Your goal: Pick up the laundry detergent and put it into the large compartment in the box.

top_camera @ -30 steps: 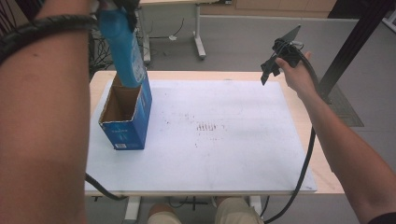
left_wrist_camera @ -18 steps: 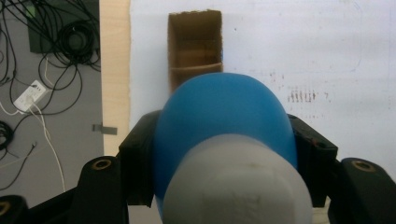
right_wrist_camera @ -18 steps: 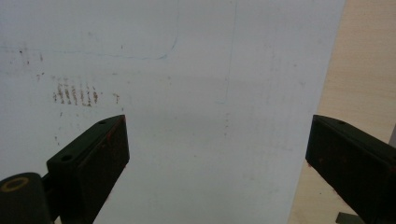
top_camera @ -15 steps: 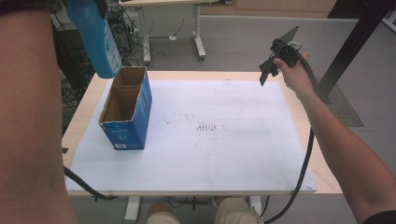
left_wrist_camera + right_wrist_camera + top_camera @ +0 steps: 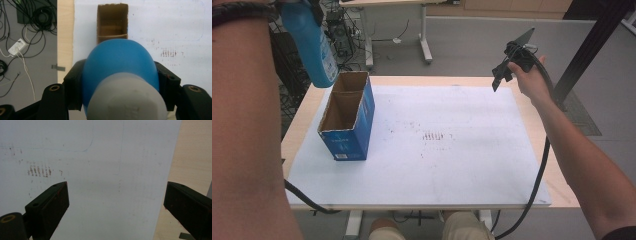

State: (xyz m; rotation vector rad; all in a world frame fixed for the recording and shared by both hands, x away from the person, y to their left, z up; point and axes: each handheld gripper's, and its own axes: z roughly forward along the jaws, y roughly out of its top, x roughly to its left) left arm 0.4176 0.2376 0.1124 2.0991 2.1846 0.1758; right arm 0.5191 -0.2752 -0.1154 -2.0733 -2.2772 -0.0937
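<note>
my left claw (image 5: 120, 82) grips the blue bottle (image 5: 310, 45) above the box (image 5: 347, 117); my right claw (image 5: 115, 205) hangs open over the white sheet (image 5: 452, 150) on the table (image 5: 302, 120).

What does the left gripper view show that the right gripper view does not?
Left gripper view: the blue bottle with its white cap, gripped between the left gripper fingers, above the open cardboard box, and cables on the floor. Right gripper view: the right gripper, open and holding nothing. Both: the white mat with brown smudges and the wooden table edge.
</note>
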